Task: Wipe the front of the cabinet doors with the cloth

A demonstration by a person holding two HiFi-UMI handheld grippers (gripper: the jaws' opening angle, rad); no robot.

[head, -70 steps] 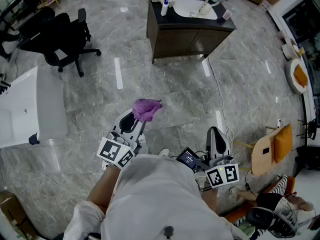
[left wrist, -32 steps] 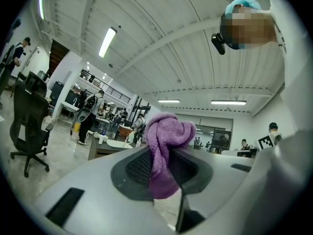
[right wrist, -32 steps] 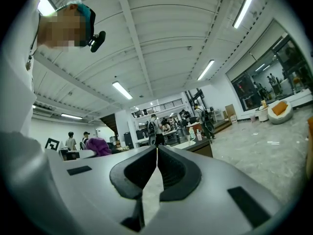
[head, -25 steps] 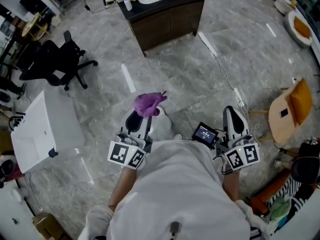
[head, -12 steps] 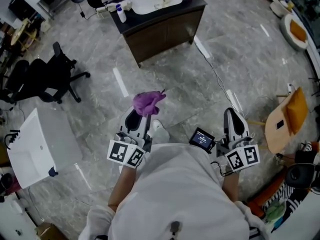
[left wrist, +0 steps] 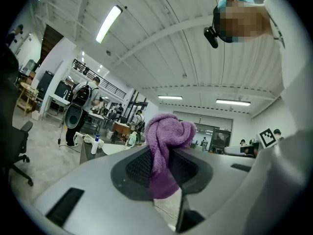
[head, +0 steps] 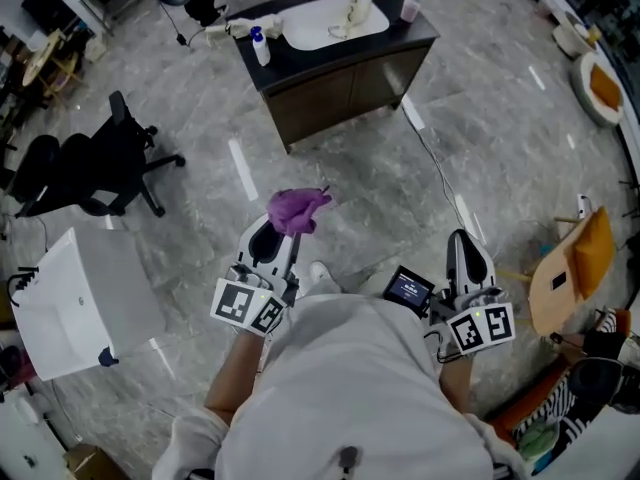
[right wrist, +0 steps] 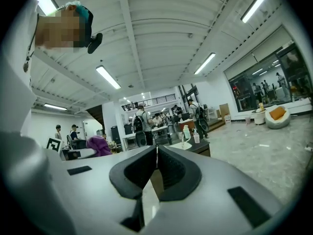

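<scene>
A dark brown vanity cabinet (head: 345, 88) with two front doors and a white basin (head: 330, 20) stands on the marble floor at the top of the head view, well ahead of both grippers. My left gripper (head: 277, 230) is shut on a bunched purple cloth (head: 296, 210), which sticks out past its tips; the cloth (left wrist: 166, 146) fills the gap between the jaws in the left gripper view. My right gripper (head: 468, 251) is held level with it at the right, shut and holding nothing. In the right gripper view the cabinet (right wrist: 198, 147) shows small beyond the closed jaws.
Bottles (head: 260, 46) and a faucet stand on the vanity top. A black office chair (head: 85, 173) and a white box (head: 75, 293) are at the left. A cable (head: 445, 183) runs along the floor at the right, near an orange chair (head: 570, 273). A phone (head: 407, 290) is mounted by the right gripper.
The cabinet has come closer and shifted right in the head view as the person walks toward it. Both grippers keep their pose, the cloth still held in the left.
</scene>
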